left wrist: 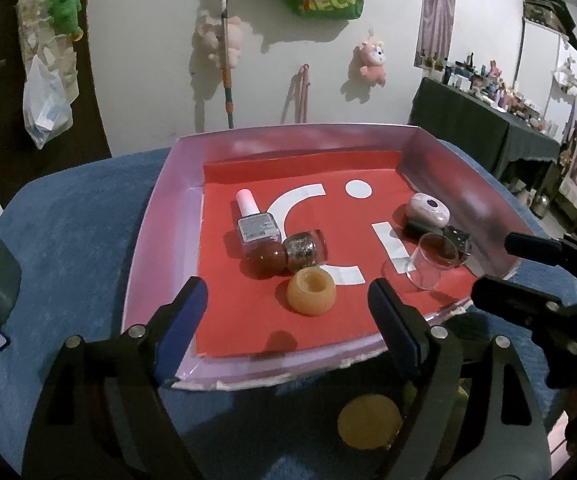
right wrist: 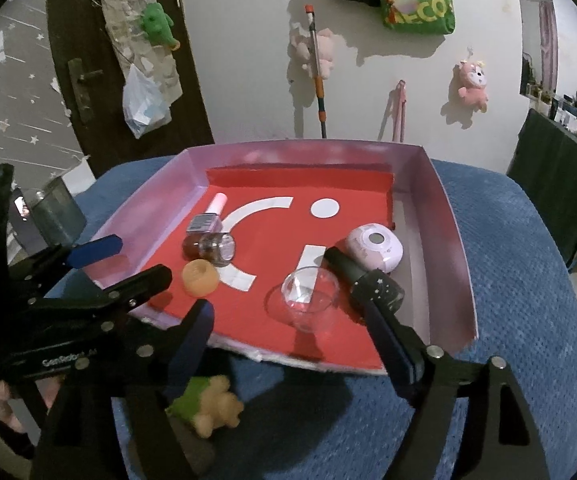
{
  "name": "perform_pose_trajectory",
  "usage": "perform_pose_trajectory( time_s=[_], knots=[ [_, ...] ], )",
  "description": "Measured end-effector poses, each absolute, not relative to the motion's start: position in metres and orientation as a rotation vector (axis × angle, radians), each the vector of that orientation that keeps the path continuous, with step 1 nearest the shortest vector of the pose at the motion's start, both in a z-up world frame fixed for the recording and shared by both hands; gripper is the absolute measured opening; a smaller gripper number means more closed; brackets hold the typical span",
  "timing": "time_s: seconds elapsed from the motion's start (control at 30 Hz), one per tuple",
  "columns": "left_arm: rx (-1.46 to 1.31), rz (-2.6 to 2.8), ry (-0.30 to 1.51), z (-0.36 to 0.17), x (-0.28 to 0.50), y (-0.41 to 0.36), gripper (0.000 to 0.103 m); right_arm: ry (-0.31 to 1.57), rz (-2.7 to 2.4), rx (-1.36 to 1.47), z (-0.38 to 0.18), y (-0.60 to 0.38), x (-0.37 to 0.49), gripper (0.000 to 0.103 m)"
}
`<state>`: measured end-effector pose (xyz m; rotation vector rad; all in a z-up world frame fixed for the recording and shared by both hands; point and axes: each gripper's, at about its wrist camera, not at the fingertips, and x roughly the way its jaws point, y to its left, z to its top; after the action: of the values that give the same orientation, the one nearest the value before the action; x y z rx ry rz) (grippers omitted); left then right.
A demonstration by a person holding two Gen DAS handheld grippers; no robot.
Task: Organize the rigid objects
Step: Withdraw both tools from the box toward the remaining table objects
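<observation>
A big pink tray (left wrist: 160,216) sits on a blue surface (left wrist: 80,216). The floor of the tray is red with white shapes on it.

Many small things lie in the tray. On the left side a nail polish bottle (left wrist: 257,226) with a pink cap lies flat. Just below it, touching it, are a brown round bottle (left wrist: 266,258) and a glittery jar (left wrist: 304,250) on its side. A little orange pot (left wrist: 311,292) stands right in front of those two, with its open top facing up. It has nothing in it.

On the right side a clear cup (right wrist: 308,298) lies tipped over, and it looks like there is nothing inside. Next to it lies a dark bottle with stars (right wrist: 372,284). A pink round case (right wrist: 374,248) sits just behind that bottle.

Outside the tray, on the blue surface near its front edge, lie a round orange lid (left wrist: 369,422) and a small green and tan toy (right wrist: 208,406).

The left hand-held gripper (left wrist: 288,300) is spread wide and holds nothing. The orange pot shows between its fingers, but they do not touch it. The right hand-held gripper (right wrist: 288,328) is spread wide too, with nothing in it. The clear cup shows between its fingers, not touched.
</observation>
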<state>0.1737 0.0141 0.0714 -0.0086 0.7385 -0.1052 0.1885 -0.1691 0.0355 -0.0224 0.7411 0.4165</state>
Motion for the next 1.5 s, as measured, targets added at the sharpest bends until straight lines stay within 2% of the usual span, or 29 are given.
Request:
perform_pose_trajectory(
  time_s=[0.17,0.37,0.6,0.63,0.7,1.5],
  knots=[
    [-0.022,-0.107,0.729,0.075,0.161,0.017,0.087,0.718,0.443,-0.004,0.041,-0.172,0.171,0.095],
    [-0.008,-0.089,0.728,0.077,0.146,0.016,0.087,0.705,0.472,0.014,0.045,-0.172,0.15,0.101],
    [0.011,-0.083,0.734,0.071,0.129,0.015,0.088,0.707,0.476,0.021,0.037,-0.172,0.131,0.103],
    [0.012,-0.082,0.736,0.07,0.128,0.015,0.089,0.709,0.478,0.018,0.035,-0.171,0.128,0.103],
    [0.012,-0.08,0.737,0.068,0.123,0.016,0.098,0.71,0.475,0.01,0.033,-0.171,0.123,0.103],
    [-0.014,-0.084,0.798,0.045,0.097,0.022,0.099,0.775,0.477,-0.042,-0.012,-0.145,0.103,0.103]
  ],
)
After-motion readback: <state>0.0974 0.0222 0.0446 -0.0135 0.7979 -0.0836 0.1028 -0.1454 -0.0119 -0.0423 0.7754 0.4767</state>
